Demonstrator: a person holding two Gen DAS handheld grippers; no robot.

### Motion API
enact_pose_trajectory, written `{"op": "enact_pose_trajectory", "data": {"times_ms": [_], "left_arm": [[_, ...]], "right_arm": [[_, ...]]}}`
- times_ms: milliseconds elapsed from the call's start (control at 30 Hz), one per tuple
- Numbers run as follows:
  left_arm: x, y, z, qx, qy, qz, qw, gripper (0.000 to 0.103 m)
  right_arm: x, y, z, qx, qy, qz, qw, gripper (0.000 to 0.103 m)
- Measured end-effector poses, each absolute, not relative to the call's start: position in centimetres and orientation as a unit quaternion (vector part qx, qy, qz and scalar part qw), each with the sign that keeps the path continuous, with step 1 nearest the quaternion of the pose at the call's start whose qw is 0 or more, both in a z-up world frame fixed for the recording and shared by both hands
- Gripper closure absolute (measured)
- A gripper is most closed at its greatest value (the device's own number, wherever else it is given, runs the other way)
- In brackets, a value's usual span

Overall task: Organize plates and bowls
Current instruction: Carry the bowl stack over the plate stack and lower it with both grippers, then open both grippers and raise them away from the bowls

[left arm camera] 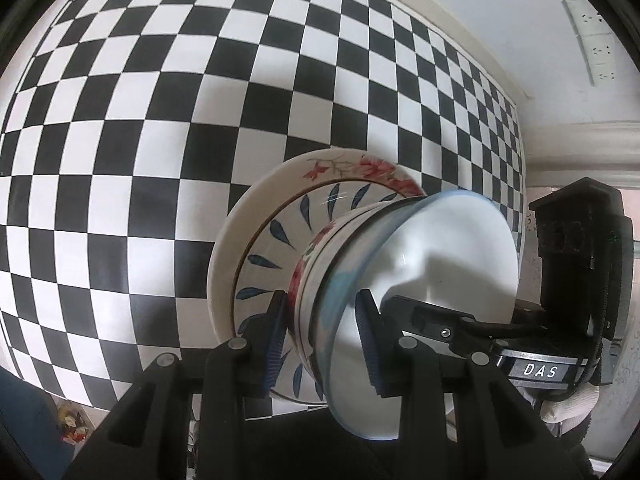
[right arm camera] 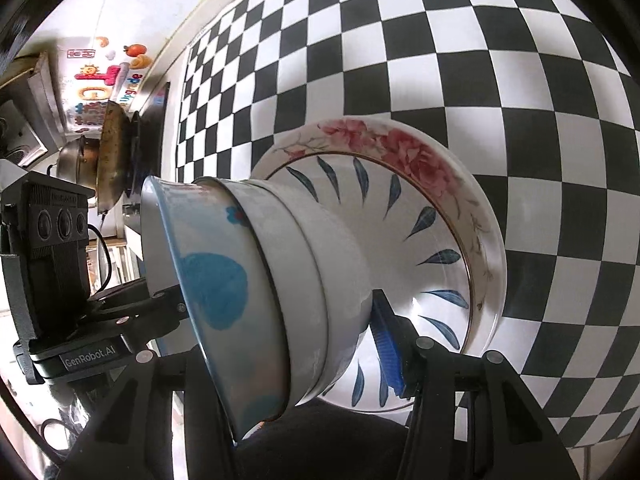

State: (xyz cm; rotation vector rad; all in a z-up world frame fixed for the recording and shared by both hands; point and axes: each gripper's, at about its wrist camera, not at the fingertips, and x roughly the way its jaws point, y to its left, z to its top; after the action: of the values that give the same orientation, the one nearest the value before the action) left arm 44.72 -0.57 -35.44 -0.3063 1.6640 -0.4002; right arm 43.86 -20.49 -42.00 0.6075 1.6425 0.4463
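Note:
A stack stands on the checkered table: a floral-rimmed plate at the bottom, a blue-leaf plate on it, then nested white bowls, with a blue-patterned bowl on top. My left gripper straddles the rims of the bowl stack, one finger outside and one inside the top bowl. My right gripper straddles the bowls from the opposite side; one blue-padded finger shows, the other is hidden inside the bowl.
The black-and-white checkered tablecloth covers the table around the stack. A wok and a metal pot stand beyond the table's far edge. The other gripper's body shows in each view.

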Motion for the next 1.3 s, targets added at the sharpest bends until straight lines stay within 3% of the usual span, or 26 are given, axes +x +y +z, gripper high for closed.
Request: {"op": "enact_pose_trajectory", "data": {"times_ms": [533,867,1200,1233,1300], "left_arm": [[44.8,-1.9,-36.4,-0.125,0.734,-0.173,0.645,0.073],[44.3,-2.3,-33.5,-0.07,0.702,-0.137,0.696,0.072],[41.5,-3.0,-29.9,-0.007,0.645,-0.109,0.756,0.069],[41.0,-3.1,-29.3,-0.003,0.632,-0.112,0.767,0.067],[40.4,-3.0,-28.1,0.002,0.607,-0.106,0.787,0.046]], "right_arm": [[43.6,-22.2,-43.1,0.268,0.722,0.182,0.611,0.052],[43.0,-22.9,-42.4,0.247,0.725,0.169,0.62,0.052],[41.8,-22.8,-34.6,0.129,0.673,0.116,0.719,0.052],[41.5,-22.7,-33.8,0.117,0.667,0.111,0.728,0.051],[40.6,-22.5,-32.1,0.094,0.652,0.098,0.745,0.047]]}}
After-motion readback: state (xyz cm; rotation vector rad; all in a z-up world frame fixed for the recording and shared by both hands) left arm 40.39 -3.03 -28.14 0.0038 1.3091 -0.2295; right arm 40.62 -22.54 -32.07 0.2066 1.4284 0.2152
